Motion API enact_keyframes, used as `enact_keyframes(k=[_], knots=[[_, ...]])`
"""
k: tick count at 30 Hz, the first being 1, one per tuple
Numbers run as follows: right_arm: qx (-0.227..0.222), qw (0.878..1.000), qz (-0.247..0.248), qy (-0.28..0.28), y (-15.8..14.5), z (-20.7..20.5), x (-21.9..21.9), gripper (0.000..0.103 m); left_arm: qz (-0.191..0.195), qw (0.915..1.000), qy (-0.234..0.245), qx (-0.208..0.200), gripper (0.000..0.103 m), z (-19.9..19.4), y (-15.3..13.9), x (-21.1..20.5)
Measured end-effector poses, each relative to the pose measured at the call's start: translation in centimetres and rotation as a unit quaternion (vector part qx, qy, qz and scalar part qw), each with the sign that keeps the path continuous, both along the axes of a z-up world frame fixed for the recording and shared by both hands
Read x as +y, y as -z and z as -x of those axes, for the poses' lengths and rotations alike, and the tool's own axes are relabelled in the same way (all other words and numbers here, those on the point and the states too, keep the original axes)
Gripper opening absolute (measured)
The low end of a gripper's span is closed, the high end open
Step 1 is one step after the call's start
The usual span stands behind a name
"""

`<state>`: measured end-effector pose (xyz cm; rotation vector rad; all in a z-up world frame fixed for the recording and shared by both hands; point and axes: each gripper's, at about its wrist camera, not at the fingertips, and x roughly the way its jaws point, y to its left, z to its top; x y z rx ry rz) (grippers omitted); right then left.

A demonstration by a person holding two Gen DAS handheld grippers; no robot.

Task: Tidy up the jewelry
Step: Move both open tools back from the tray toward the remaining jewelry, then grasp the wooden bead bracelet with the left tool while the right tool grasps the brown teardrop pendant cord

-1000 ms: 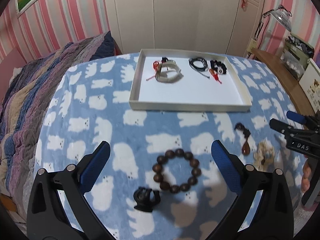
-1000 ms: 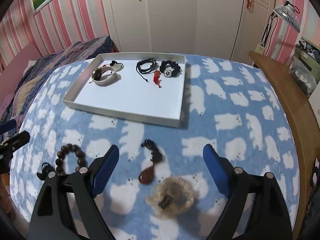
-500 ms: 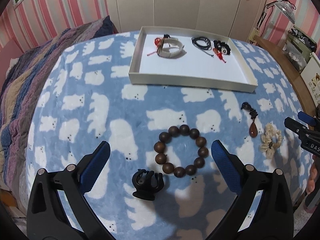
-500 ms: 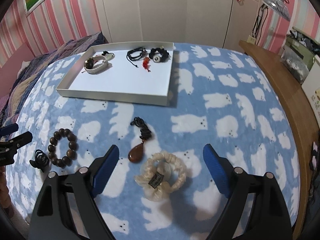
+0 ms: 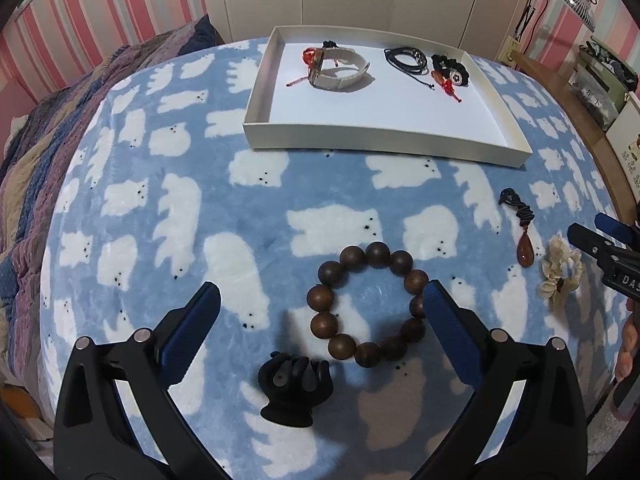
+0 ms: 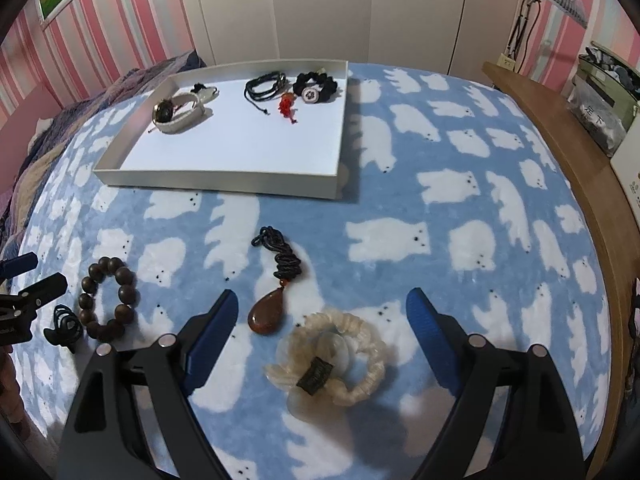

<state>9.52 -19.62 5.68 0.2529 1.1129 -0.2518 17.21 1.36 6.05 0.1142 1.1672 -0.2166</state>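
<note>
Wooden beads [image 5: 367,305] lie on the blanket [image 5: 168,200] near its front edge, between the spread fingers of the left gripper [image 5: 320,312], a black clip [image 5: 295,380] just beside them. The right gripper [image 6: 322,312] gapes wide over a cream scrunchie [image 6: 340,356], an amber pendant [image 6: 267,314] just beside it. At the blanket's far edge the tray [image 5: 380,142] holds 4 pieces along its back wall.
</note>
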Motion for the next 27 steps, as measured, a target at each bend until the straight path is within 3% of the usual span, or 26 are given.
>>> enact_keyframes(k=[3, 8, 13, 18, 22, 27], knots=[[0.009, 1.0, -0.001, -0.004, 0.8, -0.9, 0.3, 0.086, -0.002, 1.0, 0.007, 0.005, 0.099, -0.4, 0.6, -0.2], [0.025, 1.0, 0.0, -0.012, 2.2, -2.5, 0.8, 0.086, -0.003, 0.9994, 0.026, 0.024, 0.088, -1.1, 2.0, -0.8], [0.036, 0.999, -0.002, -0.015, 3.4, -4.0, 0.9, 0.086, -0.006, 0.9987, 0.038, 0.034, 0.083, -1.4, 3.0, -1.2], [0.04, 0.999, 0.006, -0.02, 4.1, -5.0, 1.3, 0.084, -0.005, 0.9979, 0.043, 0.049, 0.065, -1.8, 3.8, -1.2], [0.046, 0.999, 0.008, -0.02, 4.6, -5.4, 1.4, 0.062, -0.008, 0.9972, 0.04, 0.062, 0.058, -2.2, 4.6, -1.3], [0.05, 0.998, -0.002, -0.023, 5.2, -5.6, 1.5, 0.051, -0.009, 0.9965, 0.044, 0.07, 0.049, -2.4, 5.2, -1.7]])
